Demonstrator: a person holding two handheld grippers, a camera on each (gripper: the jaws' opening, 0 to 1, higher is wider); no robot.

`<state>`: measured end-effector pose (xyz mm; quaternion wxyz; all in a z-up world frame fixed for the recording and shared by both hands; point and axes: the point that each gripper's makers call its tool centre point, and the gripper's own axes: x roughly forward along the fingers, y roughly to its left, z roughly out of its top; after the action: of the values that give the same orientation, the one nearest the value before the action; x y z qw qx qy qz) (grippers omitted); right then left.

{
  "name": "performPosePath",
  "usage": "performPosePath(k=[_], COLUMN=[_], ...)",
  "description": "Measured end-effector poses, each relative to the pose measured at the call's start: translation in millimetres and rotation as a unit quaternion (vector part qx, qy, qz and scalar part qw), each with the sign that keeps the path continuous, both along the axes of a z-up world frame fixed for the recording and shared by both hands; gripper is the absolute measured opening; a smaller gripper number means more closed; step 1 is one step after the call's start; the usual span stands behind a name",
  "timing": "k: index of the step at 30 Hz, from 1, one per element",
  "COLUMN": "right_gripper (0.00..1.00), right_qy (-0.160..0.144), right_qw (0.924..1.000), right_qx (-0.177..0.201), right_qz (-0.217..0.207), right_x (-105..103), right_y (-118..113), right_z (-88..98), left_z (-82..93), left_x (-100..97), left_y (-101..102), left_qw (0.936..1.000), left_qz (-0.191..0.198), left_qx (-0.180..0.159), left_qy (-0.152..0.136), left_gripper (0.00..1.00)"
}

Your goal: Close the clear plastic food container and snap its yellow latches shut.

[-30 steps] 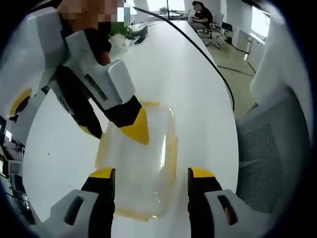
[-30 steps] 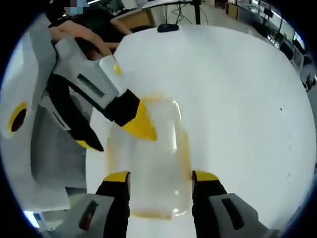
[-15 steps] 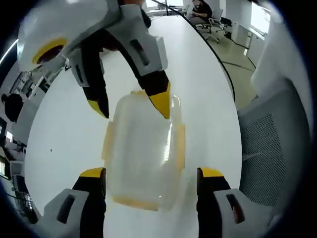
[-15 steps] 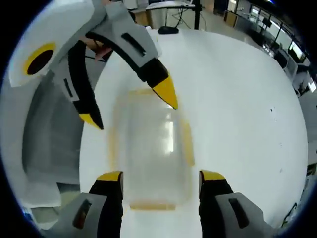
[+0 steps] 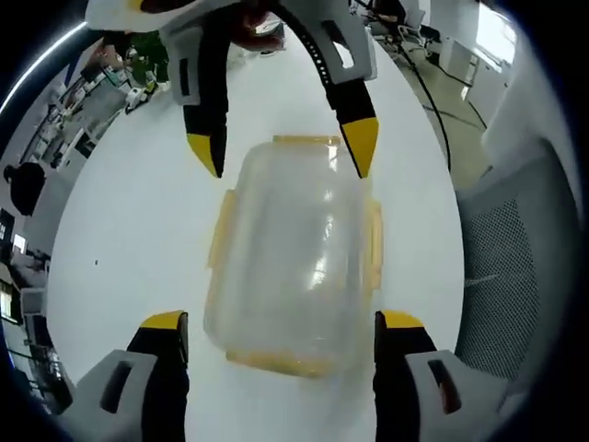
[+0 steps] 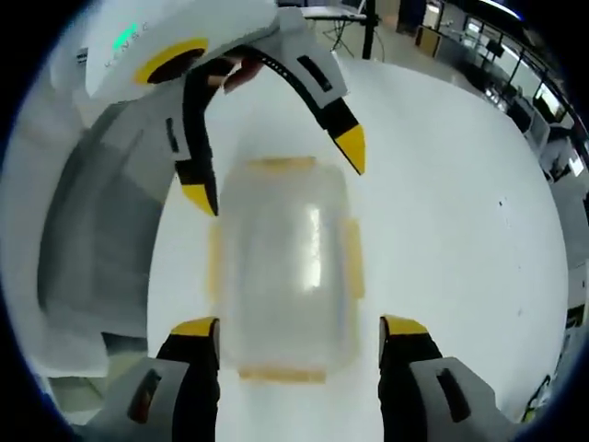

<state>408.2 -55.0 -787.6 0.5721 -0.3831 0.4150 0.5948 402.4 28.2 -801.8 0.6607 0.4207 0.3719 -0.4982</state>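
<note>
A clear plastic food container (image 5: 290, 258) lies on the white table (image 5: 129, 230), lid on top, with yellow latches (image 5: 221, 241) standing out from its sides and ends. My left gripper (image 5: 283, 324) is open, its jaws on either side of the near end. From the top of the left gripper view, my right gripper (image 5: 283, 152) reaches in, open, straddling the far end. In the right gripper view the container (image 6: 281, 258) looks blurred. There my right gripper (image 6: 299, 326) spans one end and the left gripper (image 6: 274, 171) hangs open over the other.
A grey mesh chair (image 5: 502, 267) stands close to the table edge and shows again as a chair (image 6: 92, 239) in the right gripper view. A black cable (image 5: 428, 101) runs along the table's far part. Office desks fill the background.
Both grippers have swung round to face each other squarely across the container, one at each end. The container has stayed on the table, and both stay open.
</note>
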Motion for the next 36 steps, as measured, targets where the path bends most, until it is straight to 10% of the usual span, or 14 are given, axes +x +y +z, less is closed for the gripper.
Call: performPosePath(k=[36], right_gripper=[0.73], right_qy=[-0.03], right_qw=[0.9994], right_qx=[-0.018], right_qz=[0.006], right_x=[-13.2], right_y=[-2.0], right_z=[-19.0], left_z=[-19.1], left_x=[-1.6], left_y=[-0.5], left_qw=[0.9988], left_qz=[-0.04], left_qx=[0.021], left_qy=[0.016], left_gripper=[0.82])
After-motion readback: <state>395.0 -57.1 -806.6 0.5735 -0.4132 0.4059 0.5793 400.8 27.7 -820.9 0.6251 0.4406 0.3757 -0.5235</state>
